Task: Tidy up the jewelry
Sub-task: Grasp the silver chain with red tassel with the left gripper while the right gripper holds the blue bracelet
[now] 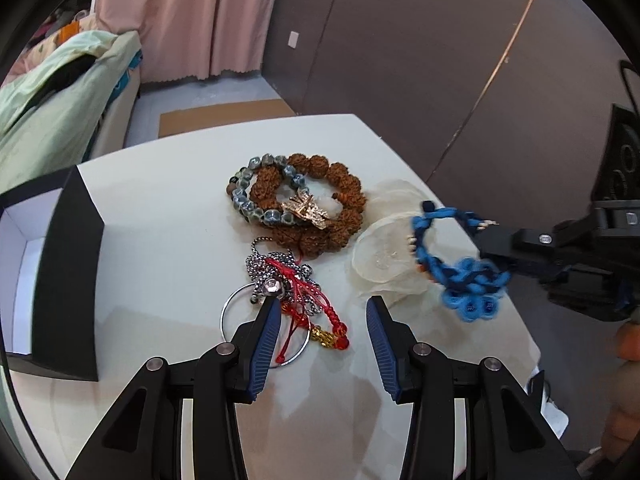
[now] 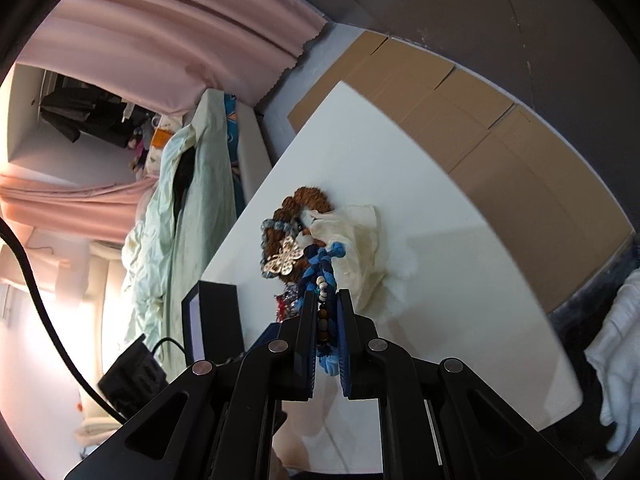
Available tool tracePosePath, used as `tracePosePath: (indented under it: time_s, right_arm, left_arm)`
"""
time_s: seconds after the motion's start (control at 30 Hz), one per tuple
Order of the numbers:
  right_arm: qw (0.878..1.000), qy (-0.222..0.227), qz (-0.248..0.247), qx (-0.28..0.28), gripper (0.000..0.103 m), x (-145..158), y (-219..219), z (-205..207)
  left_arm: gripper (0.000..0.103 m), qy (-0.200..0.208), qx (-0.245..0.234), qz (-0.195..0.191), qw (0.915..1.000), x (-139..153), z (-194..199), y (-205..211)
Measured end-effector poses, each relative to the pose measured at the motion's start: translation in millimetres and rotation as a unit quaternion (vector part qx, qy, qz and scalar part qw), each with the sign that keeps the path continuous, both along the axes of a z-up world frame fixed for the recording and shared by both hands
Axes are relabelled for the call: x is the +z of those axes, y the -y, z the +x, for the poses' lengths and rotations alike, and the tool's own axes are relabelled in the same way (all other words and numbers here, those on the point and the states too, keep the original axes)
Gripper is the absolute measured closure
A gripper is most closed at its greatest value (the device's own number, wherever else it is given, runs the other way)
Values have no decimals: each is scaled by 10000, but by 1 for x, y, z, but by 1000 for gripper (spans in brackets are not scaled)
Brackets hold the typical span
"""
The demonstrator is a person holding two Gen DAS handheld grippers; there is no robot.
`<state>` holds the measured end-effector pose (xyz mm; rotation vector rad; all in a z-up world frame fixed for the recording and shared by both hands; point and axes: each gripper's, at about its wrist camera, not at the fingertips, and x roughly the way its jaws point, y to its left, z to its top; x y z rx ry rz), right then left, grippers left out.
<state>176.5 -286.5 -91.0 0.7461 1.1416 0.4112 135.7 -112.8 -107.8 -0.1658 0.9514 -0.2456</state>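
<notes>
Jewelry heaped mid-way across white table [image 1: 168,216]: brown rudraksha bead bracelet [image 1: 340,184] overlapped by grey-blue stone bead bracelet [image 1: 256,204], gilt butterfly brooch [image 1: 306,210] lying on both. Nearer the left gripper, tangled ball chain with red knotted cord [image 1: 296,288], resting on a thin metal hoop [image 1: 228,312]. Translucent pouch [image 1: 380,256] just beside the bead pile.

Blue braided cord bracelet [image 1: 460,268] lifted clear of the table, hanging over the pouch. Right gripper [image 2: 324,320] clenched on this bracelet; blue braid and small beads pinched between the pads in the right wrist view, loop dangling beyond the tips.

Left gripper [image 1: 322,312] released, jaws spread, nothing between them; left fingertip [image 1: 270,308] touching or just above the chain tangle, contact not determinable.

Black box with white interior [image 1: 60,280] open at the table's left edge, well apart from the held bracelet.

Step in hand, as judged: transfer of the blue bracelet from pile to box. Remaining pieces untouched, so task at an early stage.

Next move, as judged: carry across the pile toward the box without snagging the dangling loop on the brooch or chain; lower inside the walls before release.
</notes>
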Motion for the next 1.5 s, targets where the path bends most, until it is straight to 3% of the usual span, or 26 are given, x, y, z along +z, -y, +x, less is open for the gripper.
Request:
tracePosePath:
  time_s: [0.03, 0.1, 0.17, 0.67, 1.07, 1.17, 1.23, 1.27, 1.33, 1.37, 1.47, 1.5]
  right_arm:
    - [10000, -22, 15, -2, 92, 0, 1, 1]
    - [10000, -55, 60, 5, 92, -1, 2, -1]
    - [10000, -41, 81, 24, 92, -2, 7, -3]
    - [9990, 320, -75, 301, 92, 10, -19, -14]
    - [9971, 563, -192, 476, 92, 17, -47, -23]
    - [9970, 549, -205, 512, 92, 15, -52, -23]
    - [9970, 530, -206, 529, 92, 14, -55, -22]
    - [9970, 524, -216, 534, 92, 14, -56, -22]
    - [9970, 522, -206, 541, 92, 13, -58, -22]
    - [9970, 522, -206, 542, 92, 14, -59, -22]
    - [9969, 512, -229, 553, 92, 13, -62, -20]
    - [9969, 505, -234, 561, 92, 12, -62, -20]
  left_arm:
    - [69, -21, 39, 44, 10000, -2, 2, 0]
    - [91, -59, 67, 94, 9999, -5, 3, -1]
    - [96, -15, 135, 97, 9999, -2, 2, -5]
    - [96, 532, 469, -251, 9972, 46, -25, -49]
    - [96, 1120, 496, -980, 9876, 90, -54, -92]
    - [96, 1115, 648, -767, 9887, 94, -55, -97]
    - [96, 903, 715, -560, 9918, 87, -51, -98]
    - [96, 835, 672, -717, 9916, 83, -50, -99]
    - [96, 788, 498, -1410, 9856, 82, -51, -106]
    - [96, 840, 464, -1471, 9845, 85, -52, -106]
    - [96, 883, 658, -327, 9934, 83, -49, -92]
    - [96, 764, 659, -344, 9943, 78, -46, -92]
